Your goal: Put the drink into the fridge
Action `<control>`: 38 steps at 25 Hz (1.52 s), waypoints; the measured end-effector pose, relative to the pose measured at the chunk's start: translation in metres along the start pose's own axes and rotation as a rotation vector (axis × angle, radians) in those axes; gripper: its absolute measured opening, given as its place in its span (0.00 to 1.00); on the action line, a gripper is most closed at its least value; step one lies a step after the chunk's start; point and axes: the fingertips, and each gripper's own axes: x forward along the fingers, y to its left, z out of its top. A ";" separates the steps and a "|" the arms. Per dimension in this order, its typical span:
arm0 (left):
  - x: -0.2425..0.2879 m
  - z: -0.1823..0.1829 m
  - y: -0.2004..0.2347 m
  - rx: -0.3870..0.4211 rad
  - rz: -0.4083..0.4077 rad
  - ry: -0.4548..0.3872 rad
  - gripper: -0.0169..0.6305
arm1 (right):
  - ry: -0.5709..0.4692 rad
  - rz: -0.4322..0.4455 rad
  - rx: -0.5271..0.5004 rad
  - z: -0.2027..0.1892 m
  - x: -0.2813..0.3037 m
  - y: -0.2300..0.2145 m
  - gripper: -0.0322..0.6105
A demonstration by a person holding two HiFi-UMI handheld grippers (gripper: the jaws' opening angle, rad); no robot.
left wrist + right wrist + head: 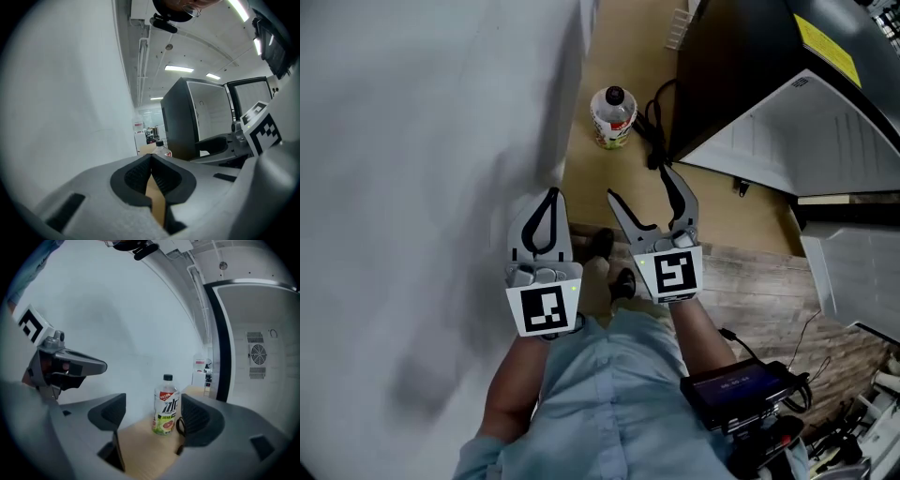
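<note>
Drink bottle (612,116) upright on floor (623,52) beside fridge (736,80); right tool (638,183) open.

Head view: from above you, steeply down, with the grey two-jaw left gripper (551,194) and right gripper (639,183) close below. Your gripper views ride low, facing level along their jaws. All three share the clear black-capped drink bottle (612,117) and tall black fridge (731,84).
</note>
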 end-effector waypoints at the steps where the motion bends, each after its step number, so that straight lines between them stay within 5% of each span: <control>1: 0.009 -0.007 0.003 0.004 -0.010 0.012 0.04 | 0.013 -0.005 0.009 -0.008 0.009 -0.002 0.63; 15: 0.119 -0.099 0.015 -0.091 -0.054 0.119 0.04 | 0.133 -0.055 0.084 -0.111 0.131 -0.044 0.72; 31: 0.132 -0.110 0.032 -0.120 -0.045 0.142 0.04 | 0.125 -0.030 0.076 -0.106 0.174 -0.035 0.76; 38: 0.133 -0.106 0.032 -0.117 -0.043 0.130 0.04 | 0.158 -0.017 0.069 -0.109 0.178 -0.034 0.70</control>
